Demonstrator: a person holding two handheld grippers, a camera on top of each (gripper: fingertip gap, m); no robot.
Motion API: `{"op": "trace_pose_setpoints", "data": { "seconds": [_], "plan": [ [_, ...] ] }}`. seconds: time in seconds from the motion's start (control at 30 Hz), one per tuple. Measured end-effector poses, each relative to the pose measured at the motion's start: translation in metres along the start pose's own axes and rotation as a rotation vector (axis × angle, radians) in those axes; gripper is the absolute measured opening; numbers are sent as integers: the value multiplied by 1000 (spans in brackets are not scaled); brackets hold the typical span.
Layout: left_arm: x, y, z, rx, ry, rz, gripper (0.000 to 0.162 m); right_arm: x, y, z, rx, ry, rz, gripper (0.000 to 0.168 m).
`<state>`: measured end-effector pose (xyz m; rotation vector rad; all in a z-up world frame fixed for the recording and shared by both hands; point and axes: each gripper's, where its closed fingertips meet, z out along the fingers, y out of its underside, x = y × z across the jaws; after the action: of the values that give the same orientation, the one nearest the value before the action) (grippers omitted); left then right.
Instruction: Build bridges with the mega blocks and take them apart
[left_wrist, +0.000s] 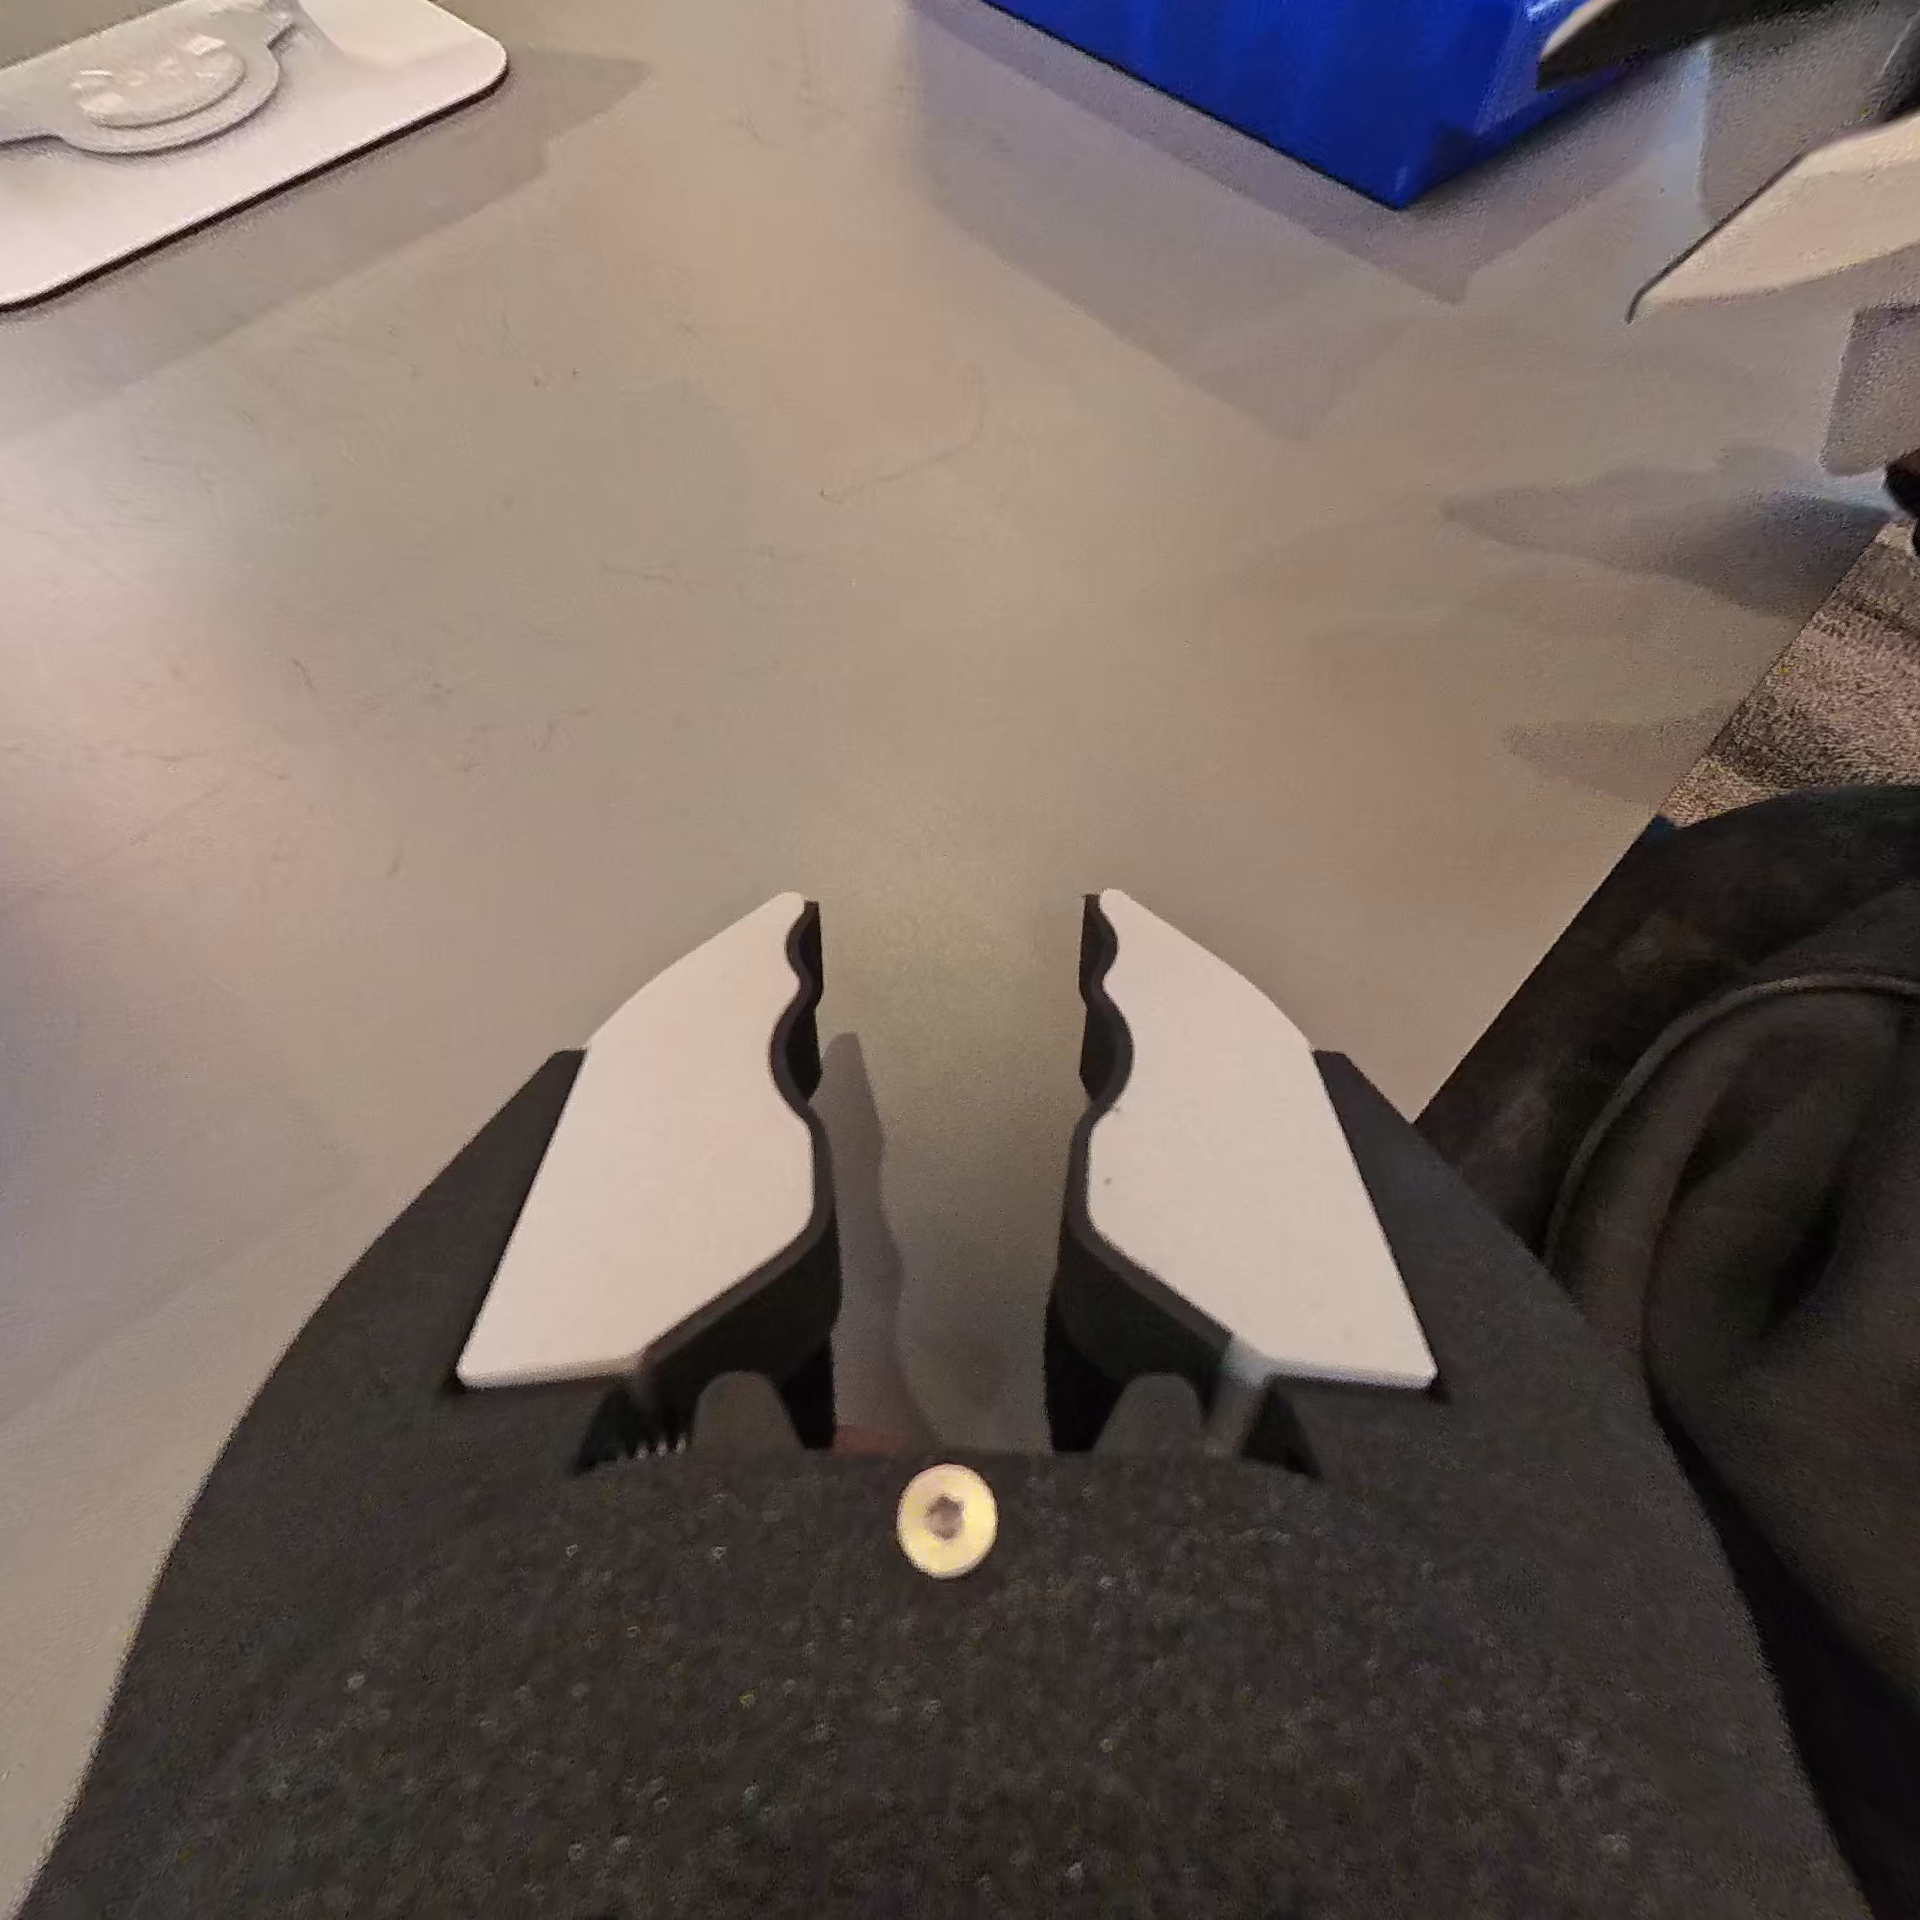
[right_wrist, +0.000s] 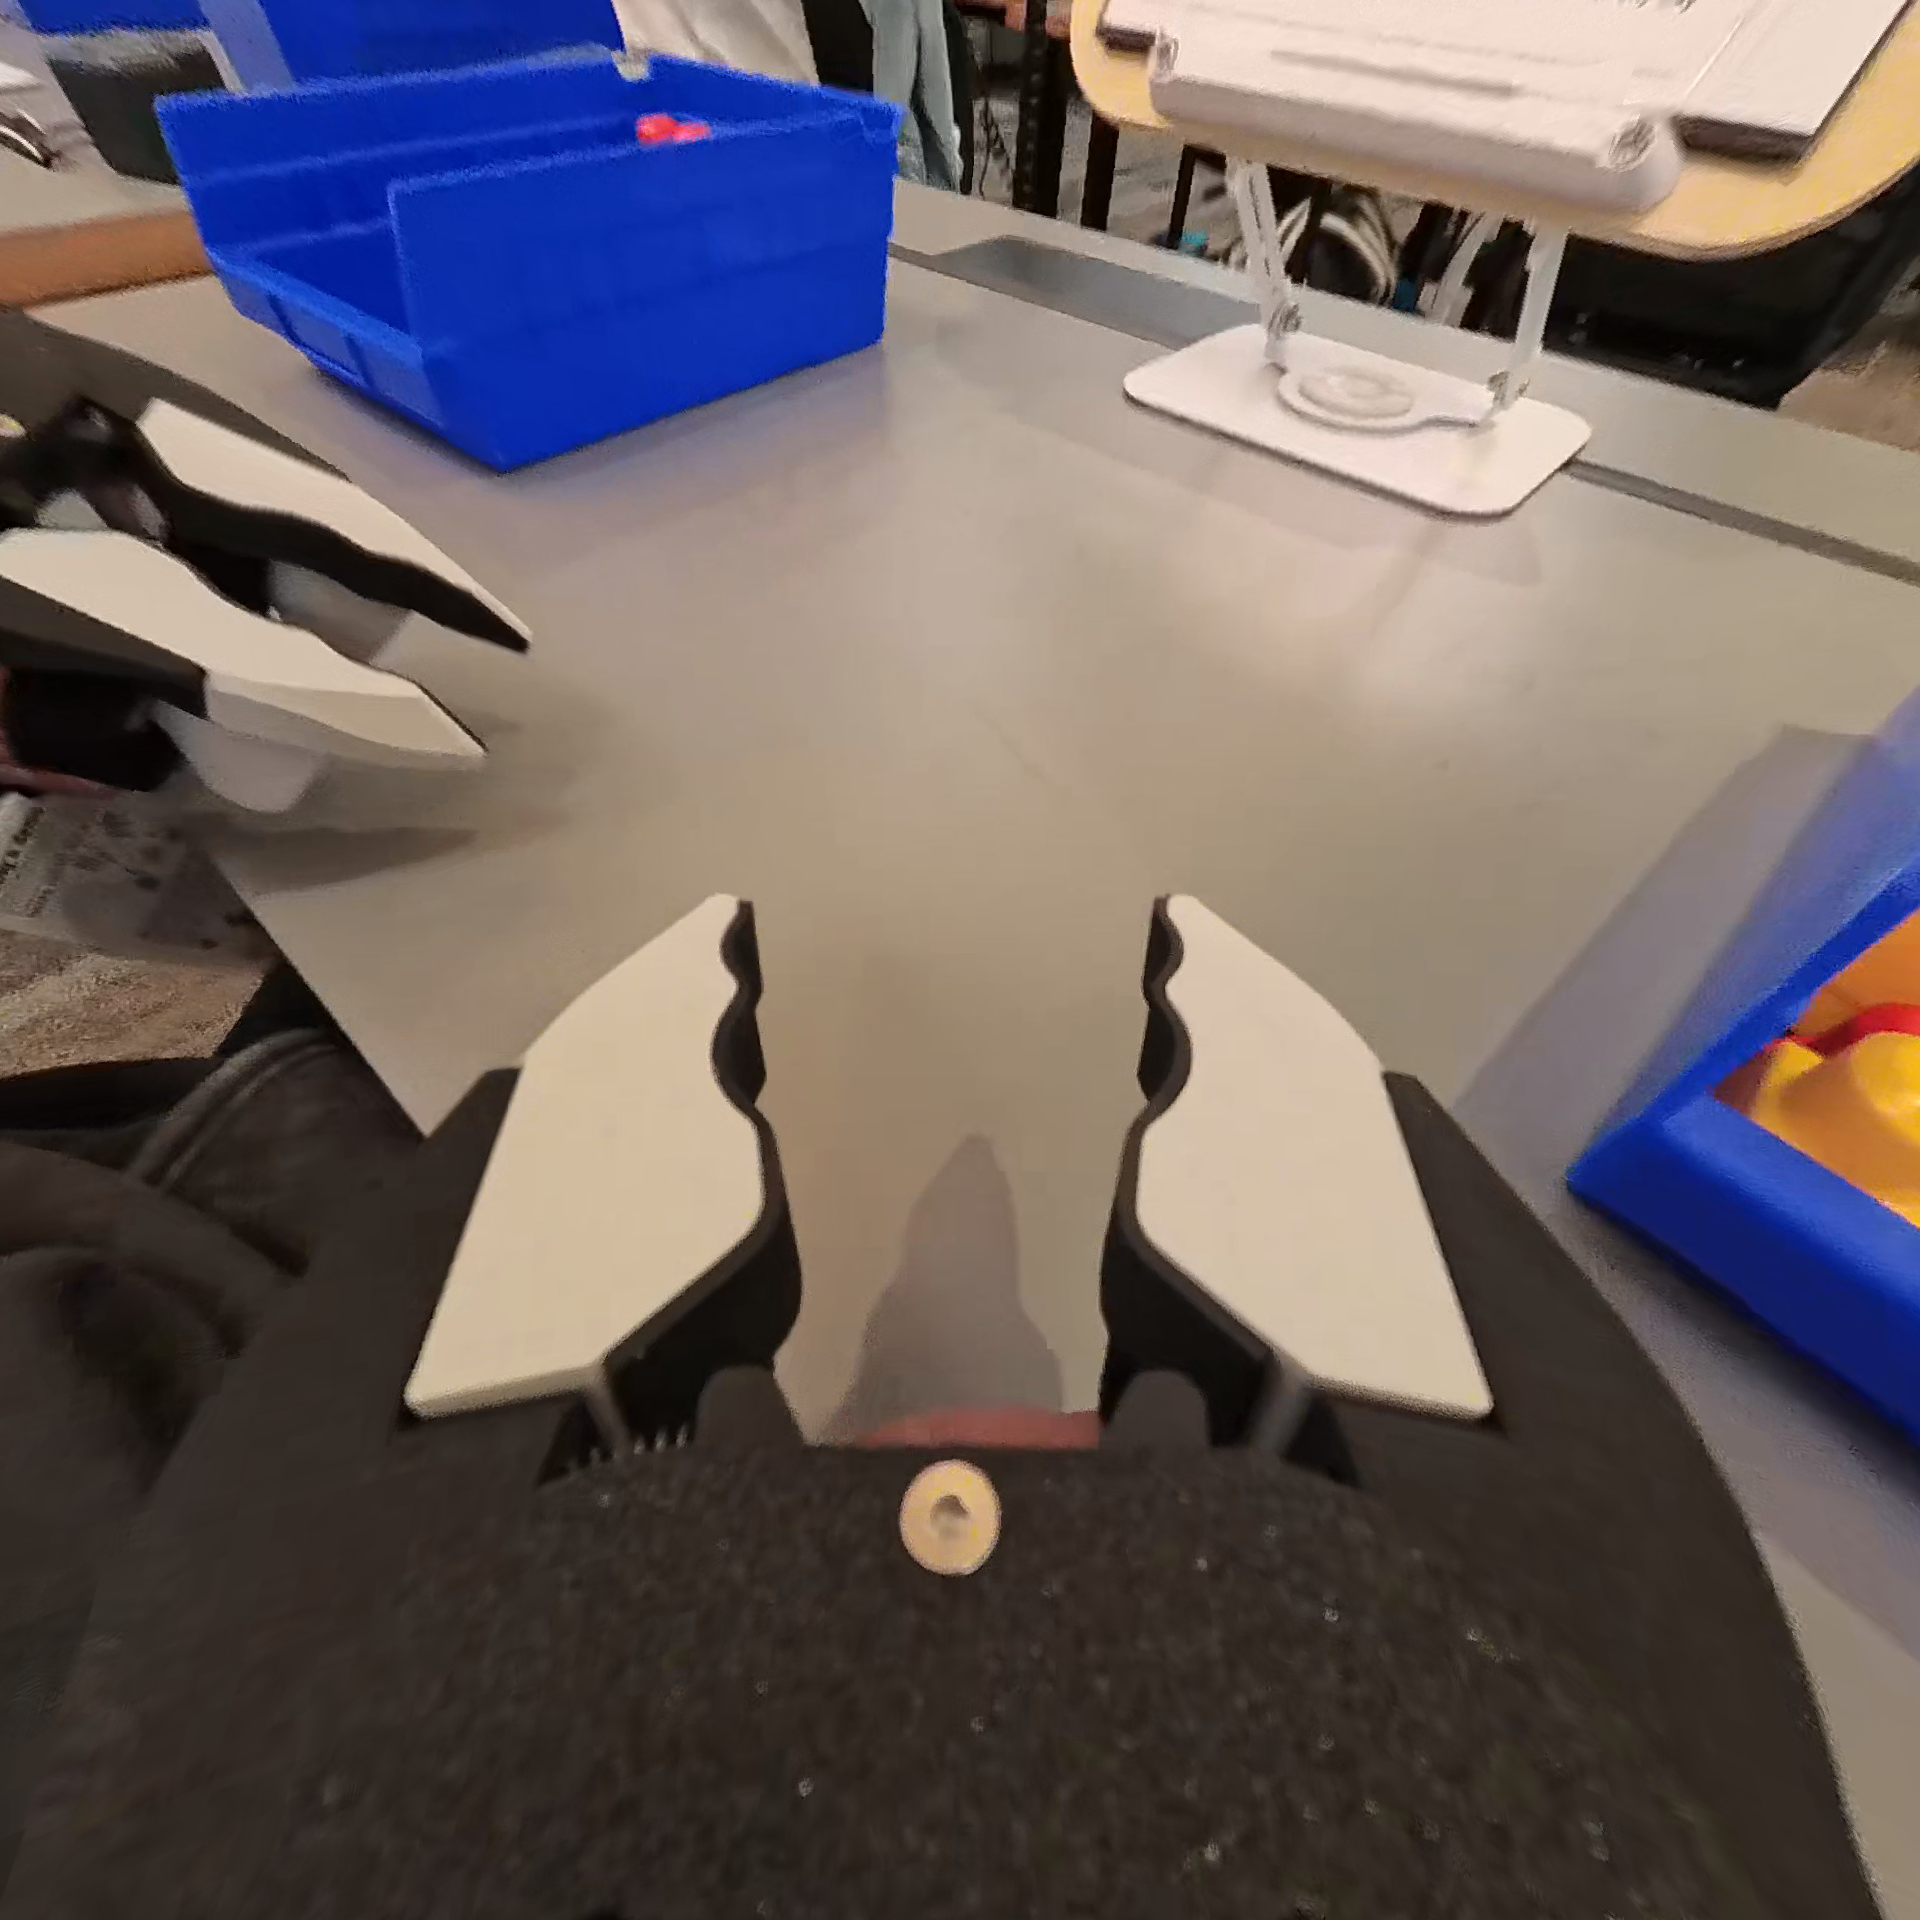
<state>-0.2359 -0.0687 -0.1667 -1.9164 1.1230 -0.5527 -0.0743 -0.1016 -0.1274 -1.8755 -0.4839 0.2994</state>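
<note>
Left tongs open, empty, over bare grey worktop. Right tongs open, empty; blue bin of yellow blocks just right.

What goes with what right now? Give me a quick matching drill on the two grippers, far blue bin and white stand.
1. left gripper
2. right gripper
3. far blue bin
4. white stand

A. something small and red inside
B. open, blue bin of yellow blocks just to its right
C. far right of the table, holding up a board
D. open, only bare table ahead

Pairs: 1-D, 2-B, 3-A, 4-C
</note>
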Motion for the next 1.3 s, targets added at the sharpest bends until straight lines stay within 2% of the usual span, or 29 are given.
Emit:
{"op": "trace_pose_setpoints", "data": {
  "seconds": [0.17, 0.27, 0.33, 0.43, 0.53, 0.67, 0.77, 0.83, 0.93, 1.07, 1.3],
  "plan": [
    [0, -2, -3, 12, 38, -23, 48, -5, 4, 6, -15, -52, 69, 68],
    [-13, -22, -24, 73, 117, -39, 48, -3, 3, 6, -7, -51, 87, 65],
    [-46, -41, -48, 92, 118, 13, 47, -1, 3, 5, -3, -57, 102, 64],
    [-113, -61, -77, -14, 79, 176, 42, 0, 3, 6, 1, -84, 140, 61],
    [-182, -78, -86, -155, 75, 305, 43, 2, 2, 7, 6, -107, 196, 60],
    [-297, -76, -62, -409, -36, 454, 43, 5, 0, 8, 9, -121, 249, 59],
    [-357, -66, -34, -545, -33, 507, 44, 10, -2, 9, 9, -102, 250, 59],
    [-389, -53, -18, -643, -32, 578, 52, 14, -1, 10, 3, -84, 239, 59],
    [-414, -40, 2, -724, 0, 640, 56, 20, 2, 14, -9, -78, 257, 59],
    [-427, -35, 17, -786, 36, 622, 58, 26, 0, 19, -5, -98, 297, 58],
    [-429, -16, 26, -870, 126, 553, 43, 19, -3, 30, -18, -177, 330, 57]
  ]
}}
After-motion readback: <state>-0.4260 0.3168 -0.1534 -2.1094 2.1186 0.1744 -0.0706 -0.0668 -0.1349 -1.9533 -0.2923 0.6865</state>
